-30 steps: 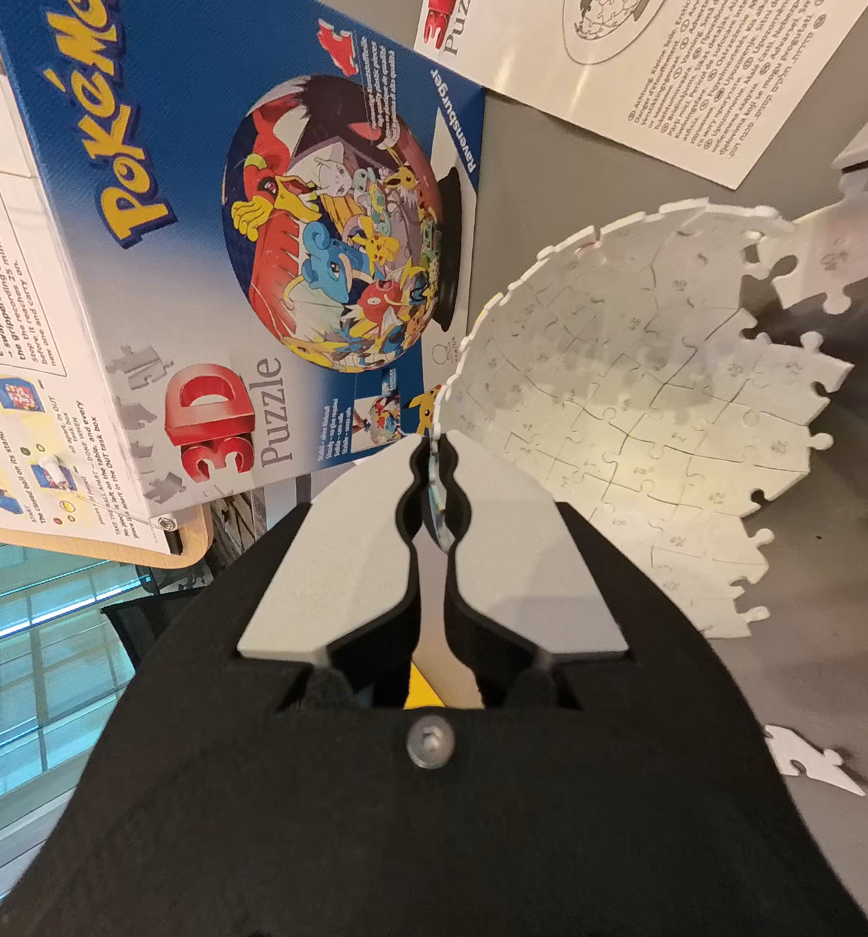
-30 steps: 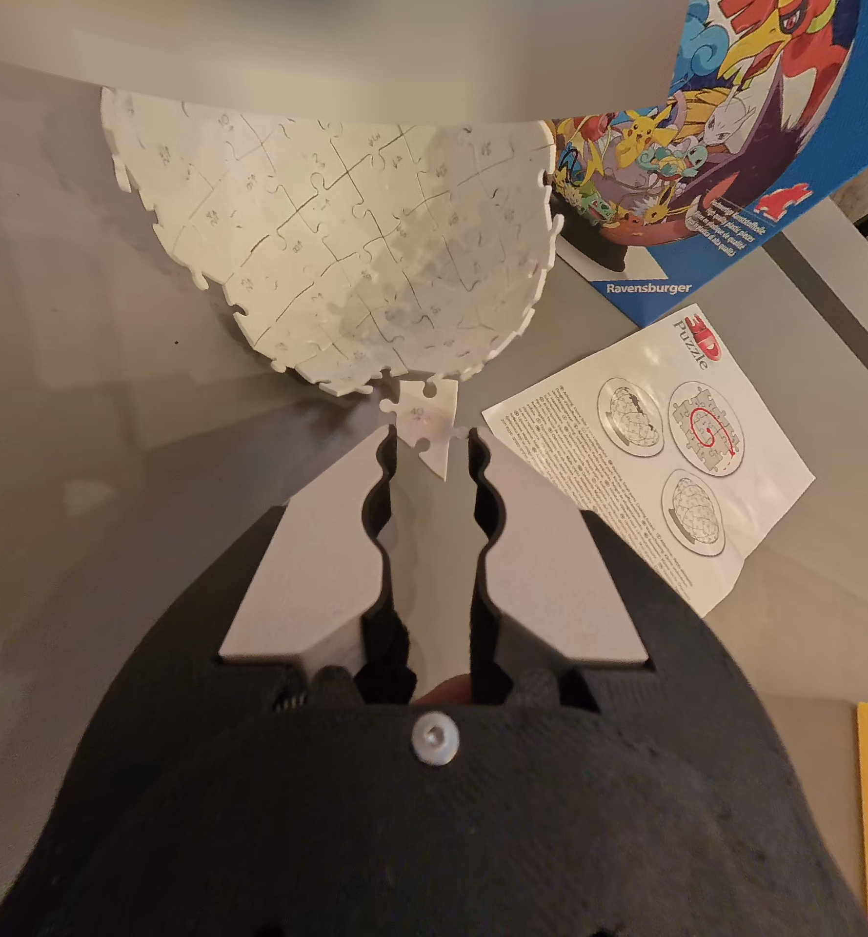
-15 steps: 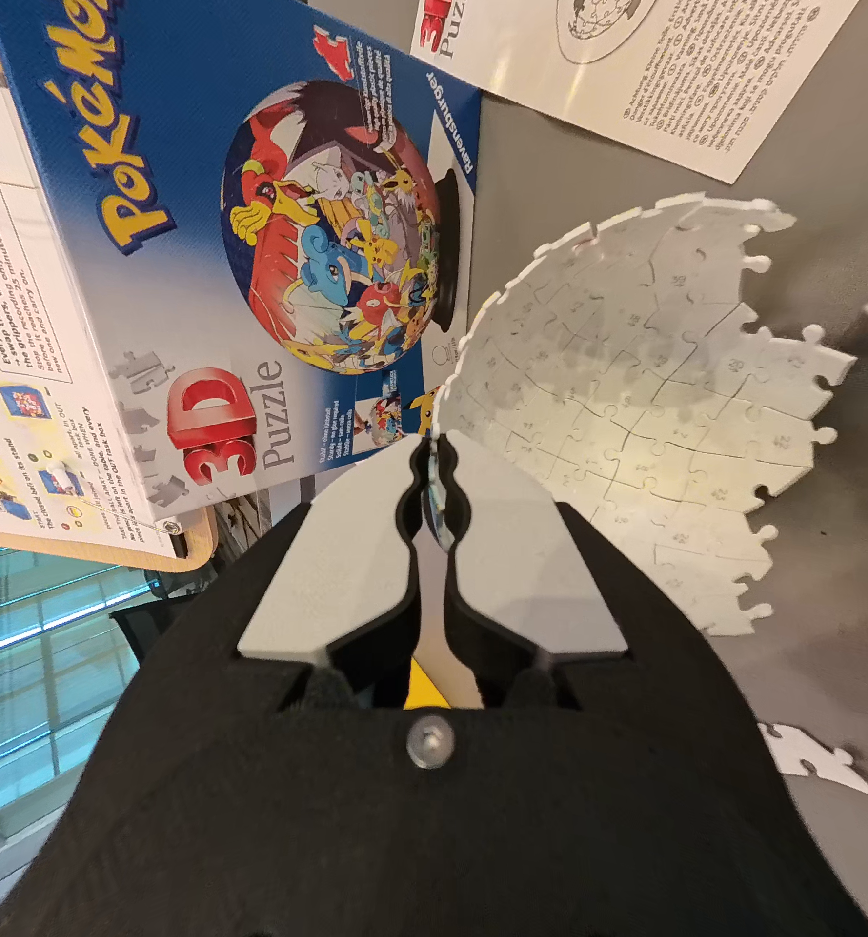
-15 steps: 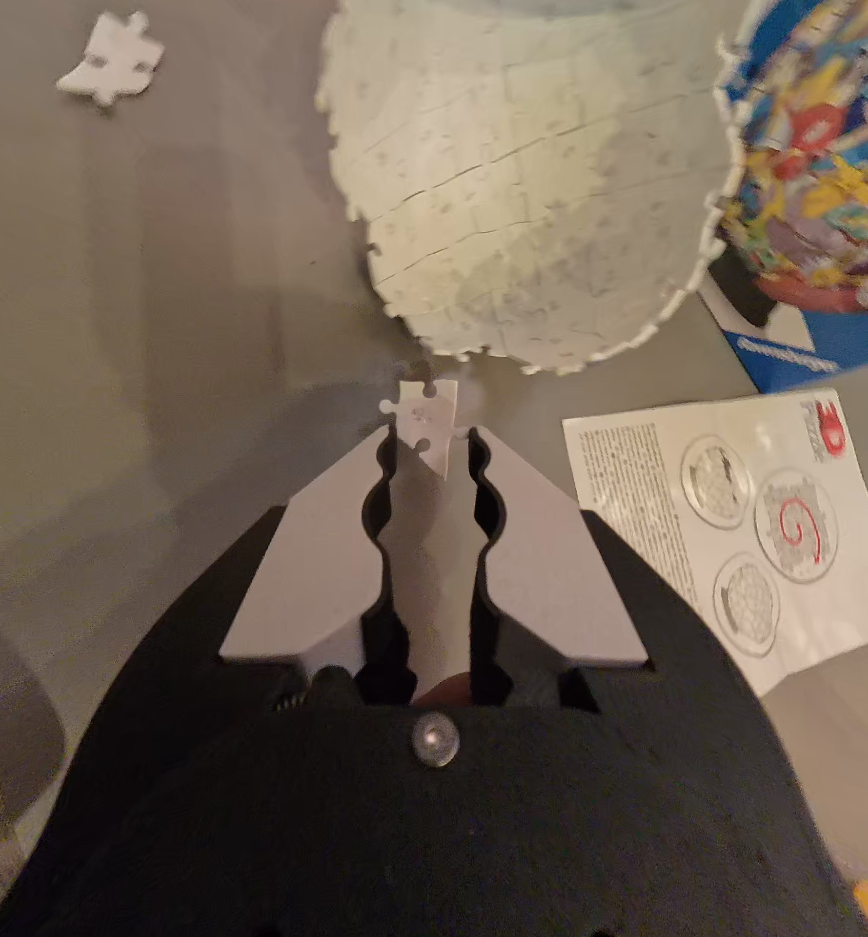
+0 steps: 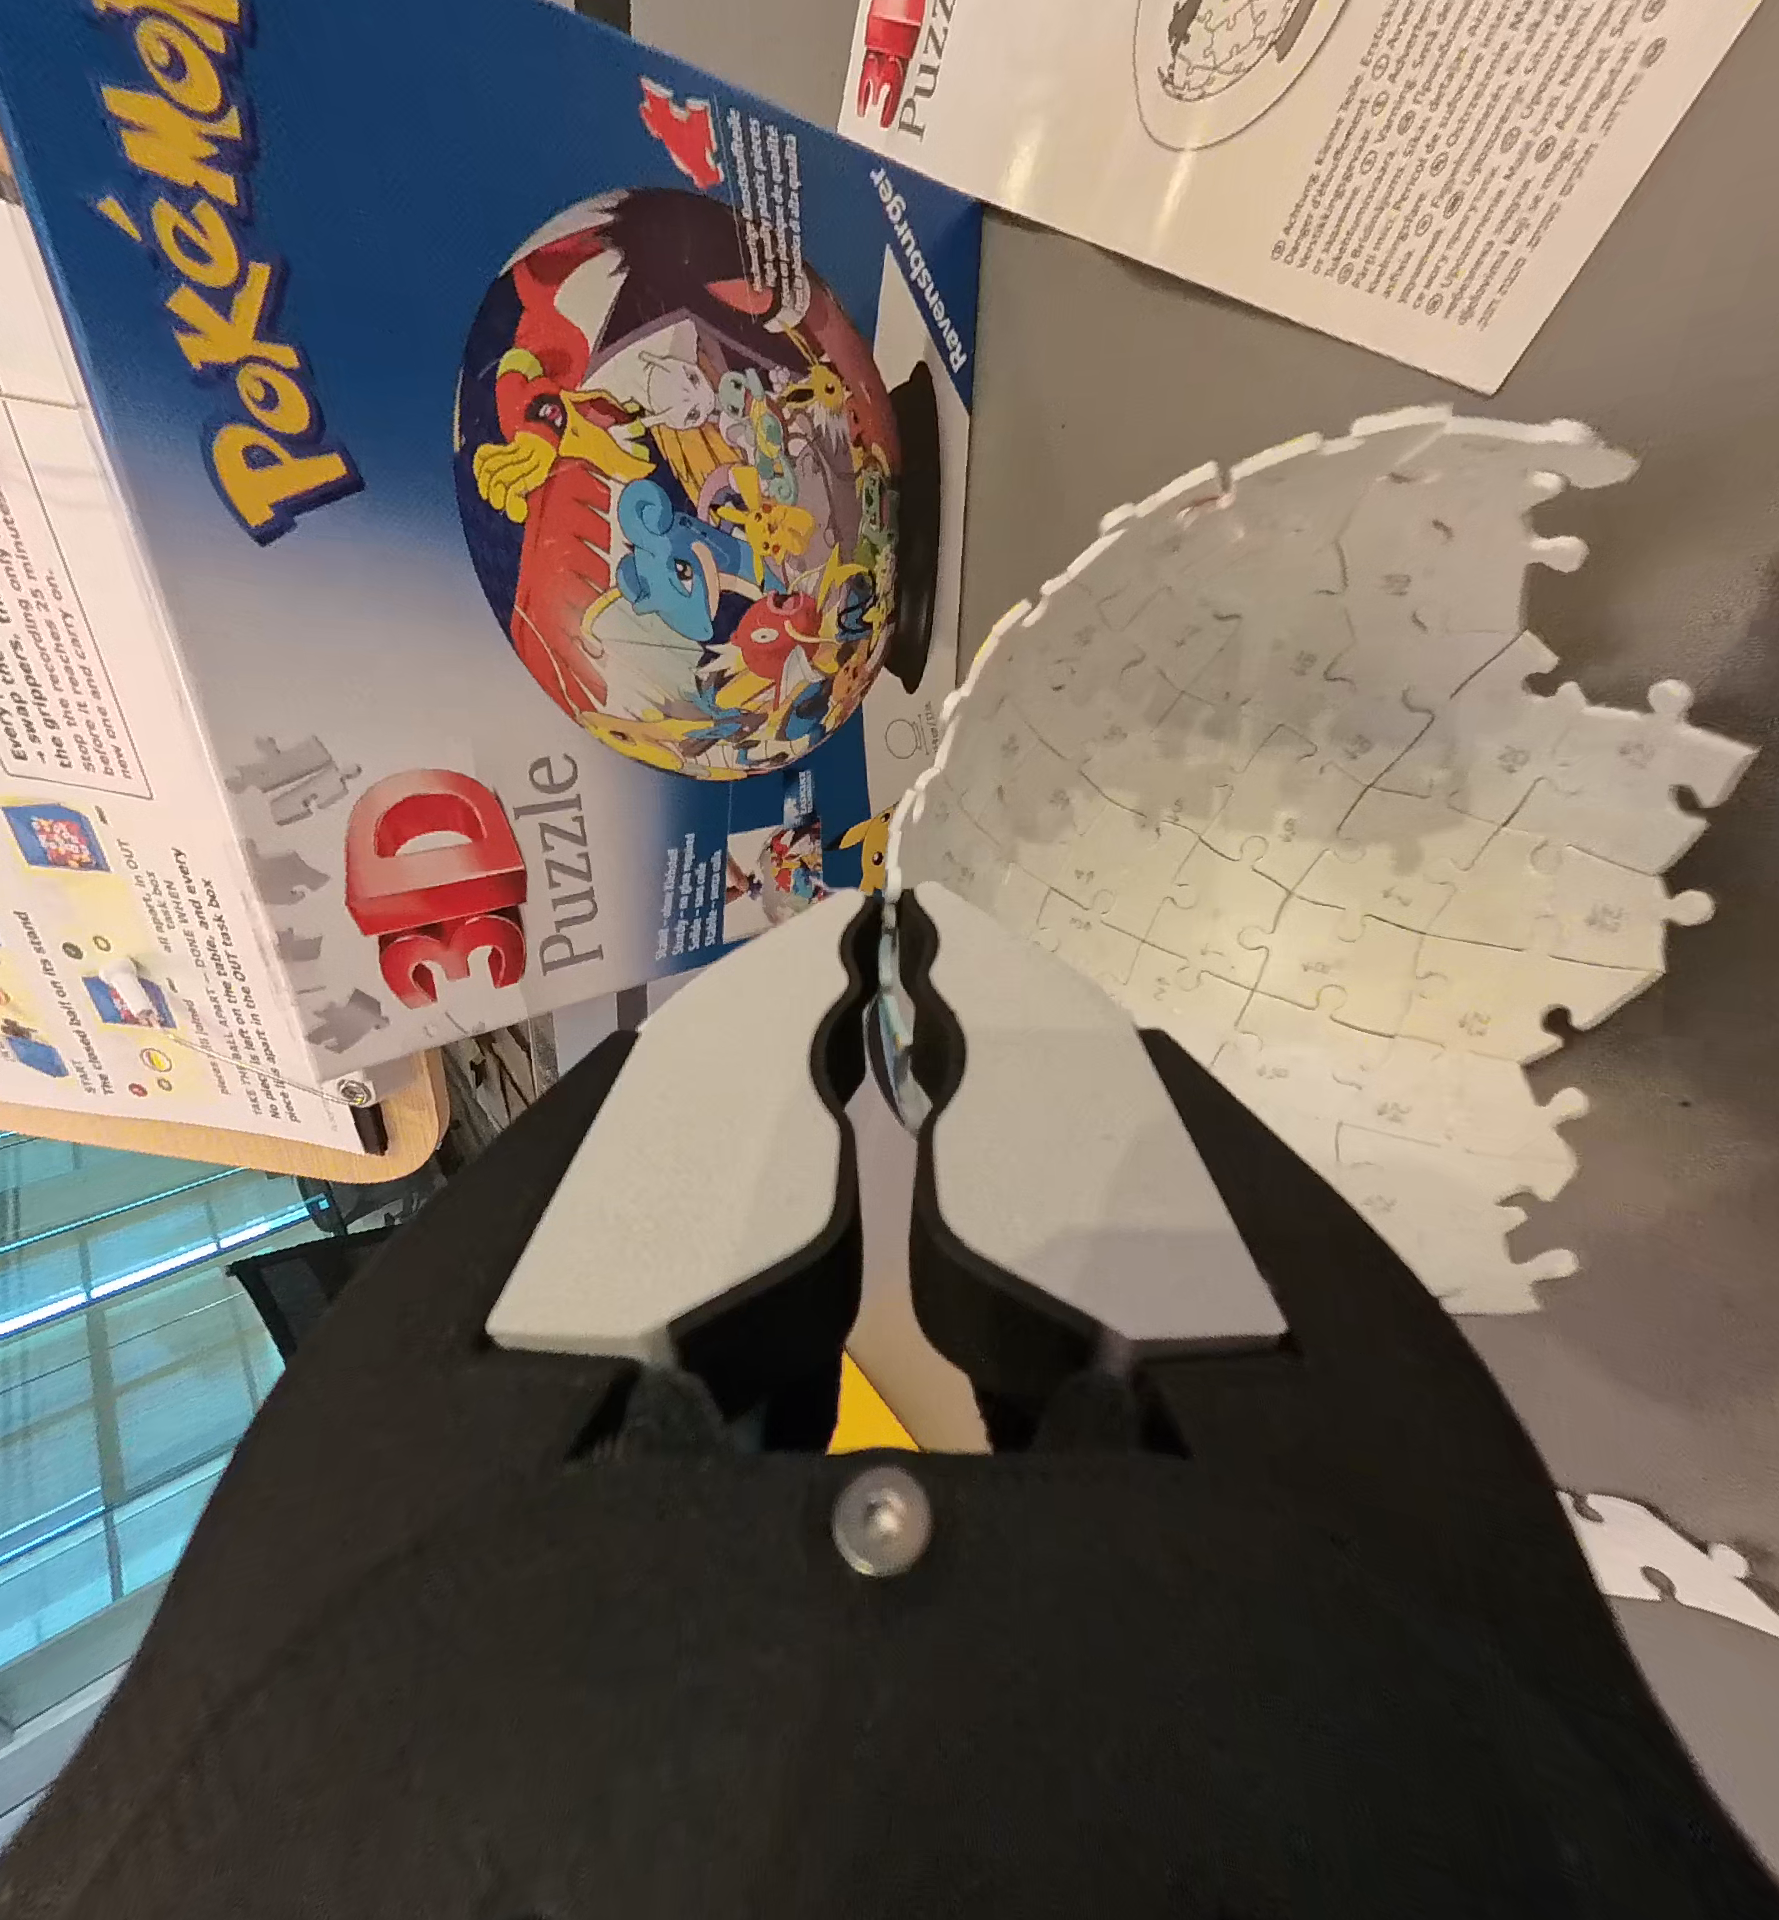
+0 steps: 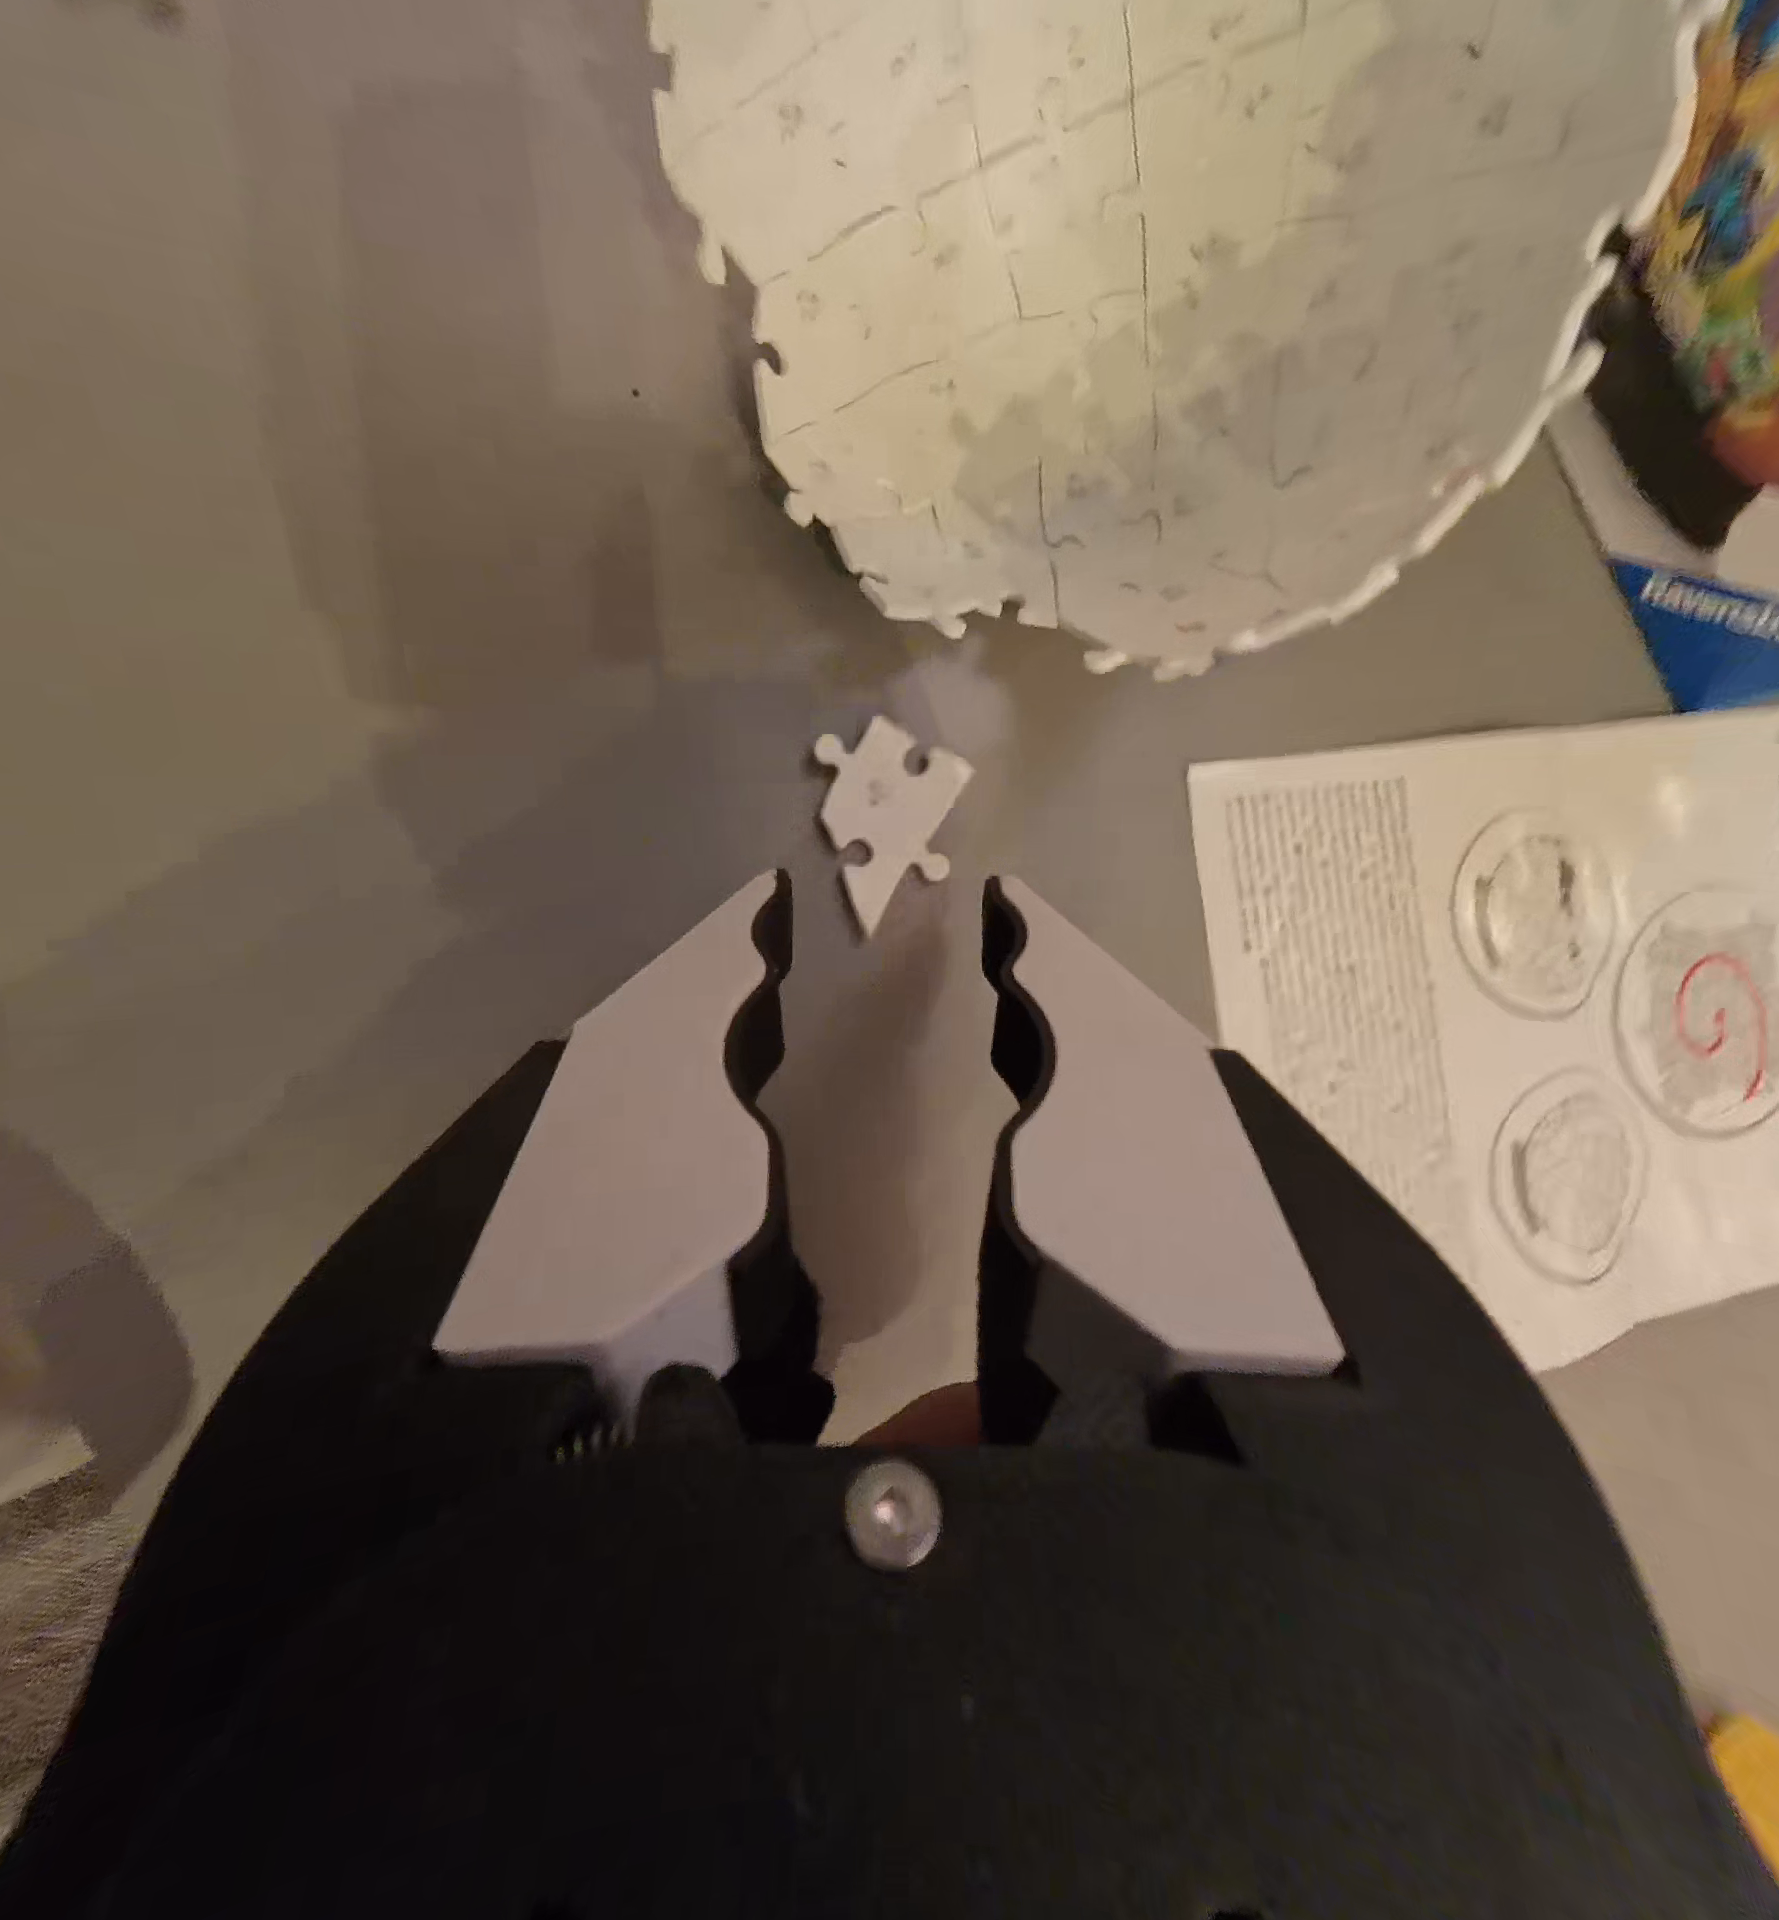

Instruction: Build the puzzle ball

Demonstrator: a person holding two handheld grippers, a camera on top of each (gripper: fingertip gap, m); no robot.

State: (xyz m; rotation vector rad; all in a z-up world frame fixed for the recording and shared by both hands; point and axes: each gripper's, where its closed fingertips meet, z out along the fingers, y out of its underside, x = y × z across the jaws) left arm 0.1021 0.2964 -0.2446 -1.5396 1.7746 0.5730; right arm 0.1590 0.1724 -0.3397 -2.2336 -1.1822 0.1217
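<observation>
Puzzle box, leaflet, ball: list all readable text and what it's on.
Not copying the writing; carriers only.
Blue puzzle box: big yellow and red lettering, small white print.
White card left of it: black print.
Leaflet: dense small print, red logo.
Half-built ball: faint numbers inside, too small.
Loose piece: mark blurred.

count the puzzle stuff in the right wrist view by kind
half-built ball: 1
loose piece: 1
instruction sheet: 1
box: 1
total: 4
</observation>
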